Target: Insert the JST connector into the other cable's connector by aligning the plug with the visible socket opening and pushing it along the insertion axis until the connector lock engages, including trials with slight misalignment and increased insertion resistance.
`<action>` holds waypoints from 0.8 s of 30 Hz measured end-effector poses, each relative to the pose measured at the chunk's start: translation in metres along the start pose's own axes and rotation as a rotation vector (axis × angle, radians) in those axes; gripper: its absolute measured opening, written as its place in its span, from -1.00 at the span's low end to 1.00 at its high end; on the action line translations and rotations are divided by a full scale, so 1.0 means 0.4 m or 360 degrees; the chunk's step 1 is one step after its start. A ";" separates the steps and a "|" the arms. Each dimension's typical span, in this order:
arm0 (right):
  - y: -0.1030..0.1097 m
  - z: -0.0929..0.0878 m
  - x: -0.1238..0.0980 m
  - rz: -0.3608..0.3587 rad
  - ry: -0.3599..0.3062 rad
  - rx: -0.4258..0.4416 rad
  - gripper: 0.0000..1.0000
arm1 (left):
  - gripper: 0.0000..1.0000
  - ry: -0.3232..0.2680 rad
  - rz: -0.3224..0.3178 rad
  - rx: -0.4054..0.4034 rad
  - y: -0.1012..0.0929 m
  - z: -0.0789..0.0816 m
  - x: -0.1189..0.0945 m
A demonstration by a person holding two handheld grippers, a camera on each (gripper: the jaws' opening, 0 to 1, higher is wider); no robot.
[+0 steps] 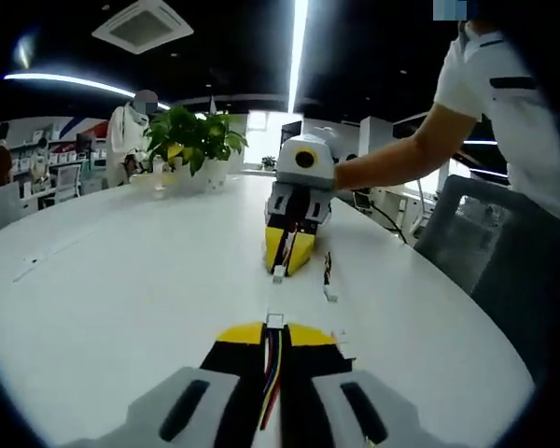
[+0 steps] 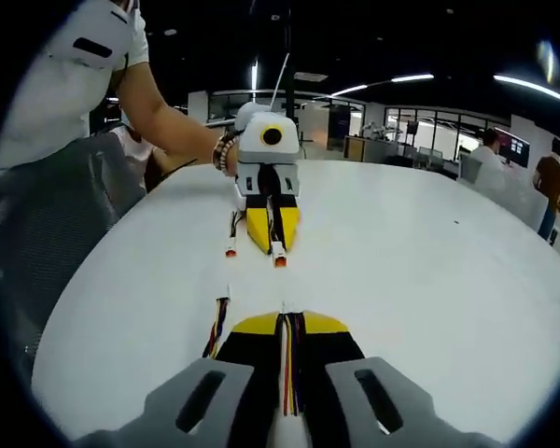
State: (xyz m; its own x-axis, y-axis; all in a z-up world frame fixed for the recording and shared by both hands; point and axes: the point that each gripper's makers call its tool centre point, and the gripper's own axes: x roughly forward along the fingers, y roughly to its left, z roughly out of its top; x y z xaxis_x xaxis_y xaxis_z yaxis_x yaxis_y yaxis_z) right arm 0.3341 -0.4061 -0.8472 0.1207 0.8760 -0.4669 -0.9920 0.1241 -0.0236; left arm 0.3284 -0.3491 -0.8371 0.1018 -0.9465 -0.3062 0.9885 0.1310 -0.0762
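Two hand-held grippers face each other across a white worktop (image 1: pixel 121 308), each pinching one cable so that a connector juts just past its jaw tips.

Left gripper view: the left gripper (image 1: pixel 275 338) is pressed together on a bundle of coloured wires, with a small white connector (image 1: pixel 275 320) projecting straight ahead of the tips. Directly ahead, well apart, the right gripper (image 1: pixel 288 264) points back along the same line, its own white connector end (image 1: pixel 279 273) low at the tips. Holding each cable close behind its connector appears meant to keep the short free length stiff and the two mating faces on one insertion axis. A spare cable (image 1: pixel 328 278) lies on the worktop just beside the right gripper.

Right gripper view: the right gripper (image 2: pixel 285 322) is closed on its wire bundle. Ahead, the left gripper (image 2: pixel 273 250) shows its connector as orange-tipped (image 2: pixel 279 261), a face that the left gripper view cannot show. The spare cable shows as two stretches, one ending in an orange tip (image 2: pixel 231 250) beside the left gripper, one (image 2: pixel 217 327) trailing beside the right gripper. Which connector is plug and which socket cannot be told.

The connectors are not yet mated; the gap has to be closed along the shared axis.
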 end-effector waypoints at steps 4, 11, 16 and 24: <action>0.004 -0.002 -0.002 0.0015 0.0020 -0.0016 -0.95 | -0.99 -0.0011 -0.0026 0.0003 -0.014 0.007 -0.002; 0.011 0.012 -0.011 0.0028 0.0000 0.0020 -0.95 | -0.99 -0.0059 -0.0027 -0.0017 -0.002 0.022 -0.022; 0.018 0.068 -0.023 0.0026 -0.0076 0.0031 -0.95 | -0.99 -0.0079 -0.0036 0.0006 -0.014 0.048 -0.038; 0.042 0.130 -0.010 0.0060 -0.0091 -0.0045 -0.95 | -0.99 -0.0094 -0.0046 0.0035 -0.034 0.085 -0.051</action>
State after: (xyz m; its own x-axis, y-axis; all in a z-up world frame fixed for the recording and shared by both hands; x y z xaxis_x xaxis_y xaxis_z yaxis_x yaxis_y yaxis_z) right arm 0.3188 -0.3832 -0.8000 0.0841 0.9052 -0.4165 -0.9964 0.0777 -0.0323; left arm 0.3168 -0.3417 -0.7976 0.0792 -0.9657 -0.2475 0.9932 0.0976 -0.0630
